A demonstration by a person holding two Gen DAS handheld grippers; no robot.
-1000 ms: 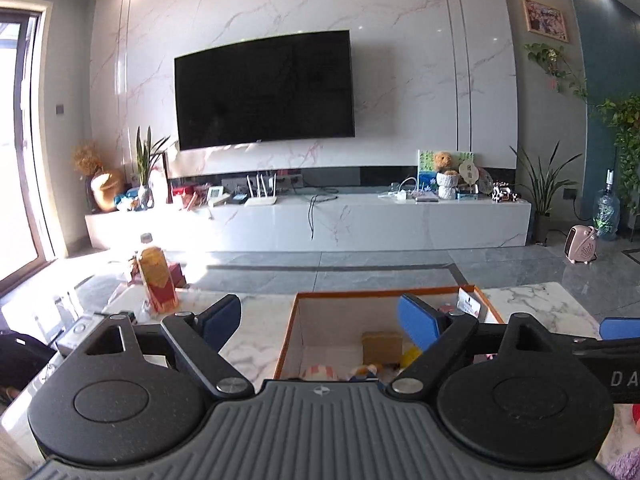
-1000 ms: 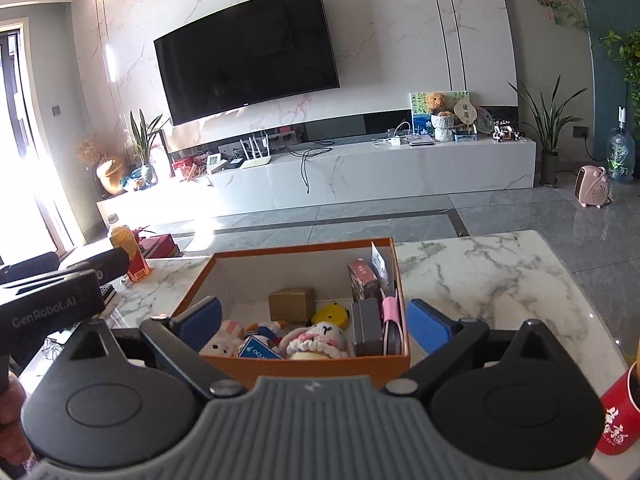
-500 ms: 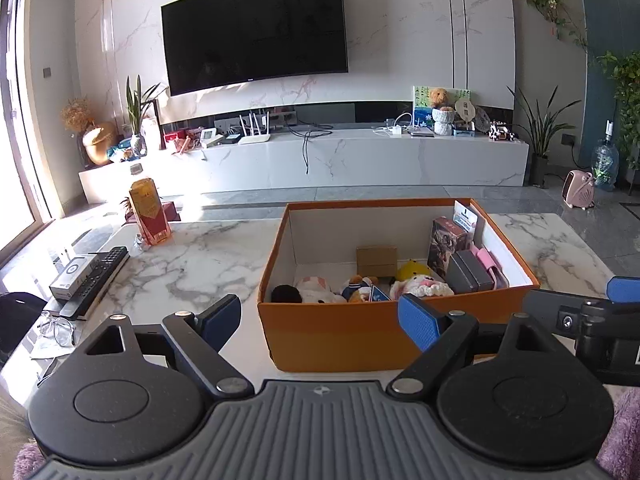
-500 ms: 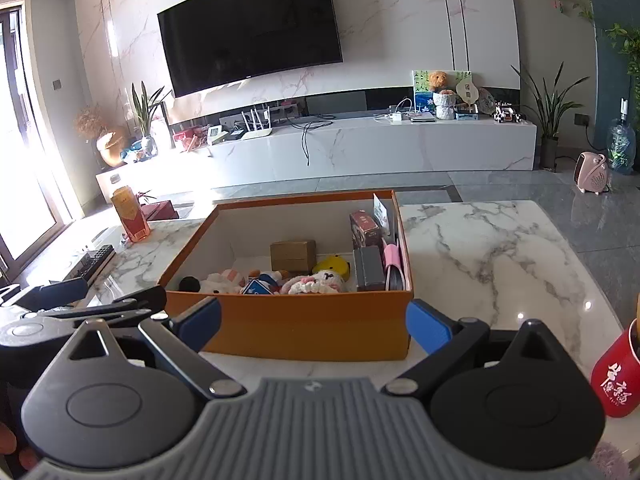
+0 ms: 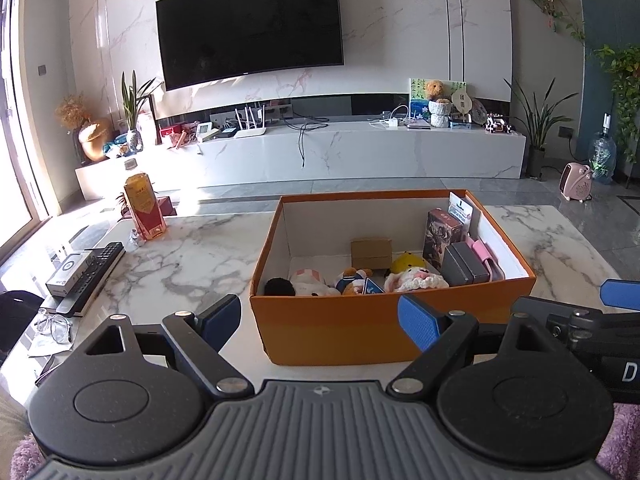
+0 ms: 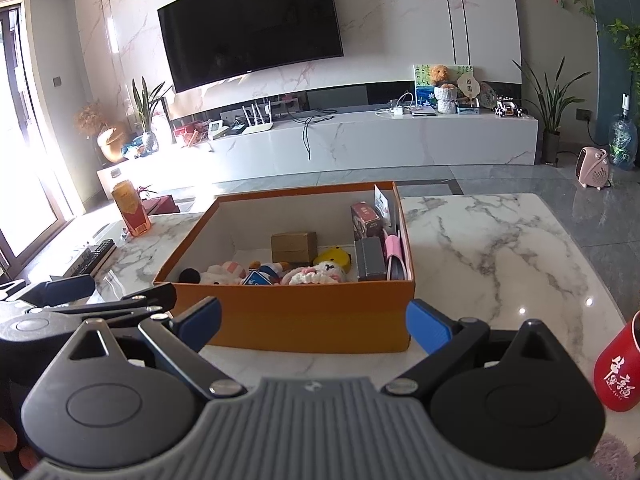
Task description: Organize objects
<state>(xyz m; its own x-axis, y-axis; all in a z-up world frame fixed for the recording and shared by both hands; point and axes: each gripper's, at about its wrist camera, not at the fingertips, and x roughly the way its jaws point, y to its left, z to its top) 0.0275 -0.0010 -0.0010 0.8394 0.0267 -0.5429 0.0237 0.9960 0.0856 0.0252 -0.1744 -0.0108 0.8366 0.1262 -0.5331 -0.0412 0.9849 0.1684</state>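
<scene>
I hold my left tool [image 5: 320, 322] wide open and empty, level above the near edge of the marble worktop [image 5: 188, 256], its blue pads spread either side of the near wall of the orange box [image 5: 392, 332] at 12 o'clock. My right tool [image 6: 314, 322] is likewise fully spread with nothing between its pads, facing the same box from slightly to the right; neither tool touches the cardboard.

The box stands open near the middle of the worktop. Along its near wall lie several plush toys [image 5: 316, 286], among them a white-and-pink one [image 6: 316, 274] and a yellow one [image 5: 406, 262] just behind it. A small brown carton [image 5: 371, 253] stands against the far wall. At the box's 3 o'clock side, upright and packed together, are a dark printed carton [image 5: 440, 236], a grey case [image 5: 464, 264] and a pink item [image 5: 486, 254], with a white card [image 5: 460, 208] behind them.

Outside the box, at 10 o'clock in the left view, a yellow-and-red carton [image 5: 144, 208] stands upright, well apart. Remote controls [image 5: 90, 270] and a pair of glasses [image 5: 54, 326] lie at 9 o'clock near the worktop edge. A red cup [image 6: 618, 368] sits at 3 o'clock in the right view, beside my right tool.
</scene>
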